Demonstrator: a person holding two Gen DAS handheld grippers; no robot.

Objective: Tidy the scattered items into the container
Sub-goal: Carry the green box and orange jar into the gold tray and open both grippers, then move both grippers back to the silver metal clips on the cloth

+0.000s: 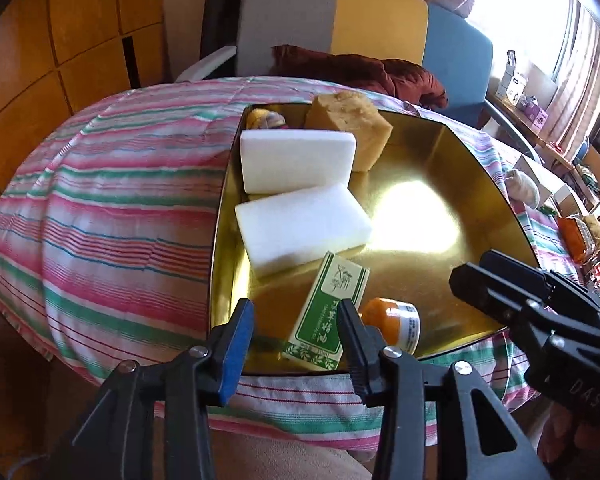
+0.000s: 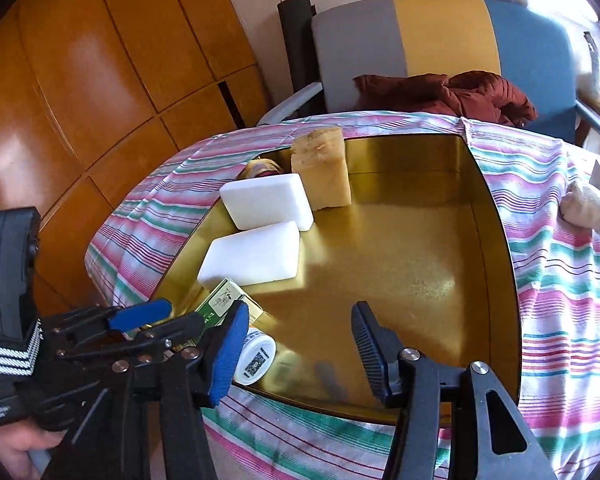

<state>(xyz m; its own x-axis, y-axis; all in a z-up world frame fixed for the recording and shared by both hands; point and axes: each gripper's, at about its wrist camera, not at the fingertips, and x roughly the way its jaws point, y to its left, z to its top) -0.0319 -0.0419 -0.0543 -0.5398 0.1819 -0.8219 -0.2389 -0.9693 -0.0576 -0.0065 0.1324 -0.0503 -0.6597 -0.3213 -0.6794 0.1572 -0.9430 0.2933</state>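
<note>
Left wrist view: the left gripper (image 1: 296, 332) hangs over the near rim of the gold tin (image 1: 440, 184), jaws apart, gripping nothing. Inside the tin lie the green box (image 1: 326, 316), the orange jar (image 1: 392, 324) beside it, and two white sponges (image 1: 300, 196).

Right wrist view: the right gripper (image 2: 300, 344) hovers over the same tin (image 2: 400, 272), jaws apart and empty. The jar (image 2: 256, 360) lies by the tin's near wall.

Left gripper (image 1: 296, 322) tilting steeply downward, jaws parted and empty, right gripper (image 2: 300, 344) angling downward alongside, jaws apart, gripping nothing
</note>
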